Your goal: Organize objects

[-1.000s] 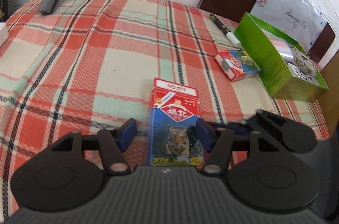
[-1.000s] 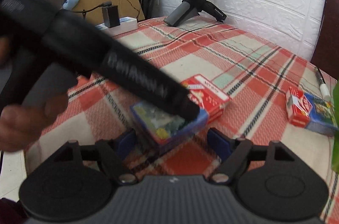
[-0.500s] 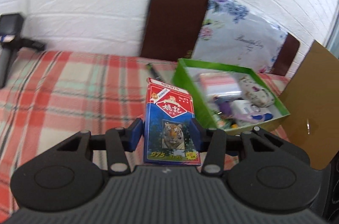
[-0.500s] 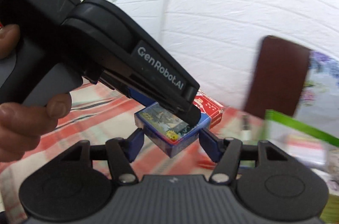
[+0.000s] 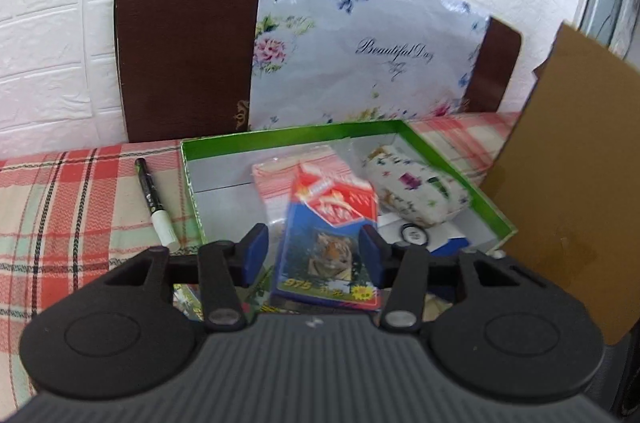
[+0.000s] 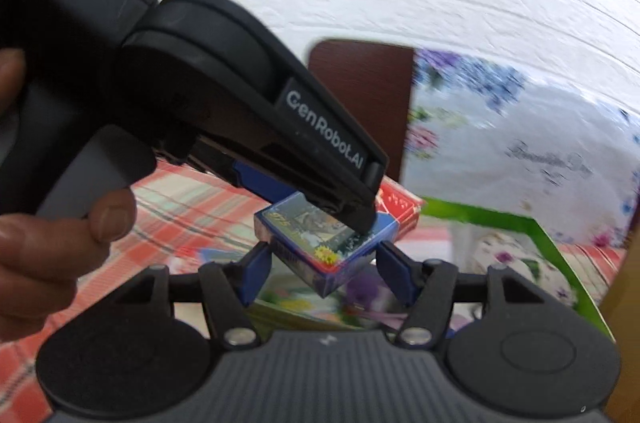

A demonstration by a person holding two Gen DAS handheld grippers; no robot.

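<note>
Here the left claw [image 5: 312,247] tips downward over the green box [image 5: 494,219], its jaws opening around a deck of tiger playing cards [image 5: 328,247]; the right pad seems to touch the deck while the left pad stands clear, though blur makes contact hard to judge. The right claw [image 6: 320,263] points more level, jaws also opening, the same deck [image 6: 320,247] tilted between its pads. In the right wrist view a hand [image 6: 52,235] wraps the left claw's handle. A marker [image 5: 154,199] lies on the plaid tabletop [image 5: 60,207] beside the box.
</note>
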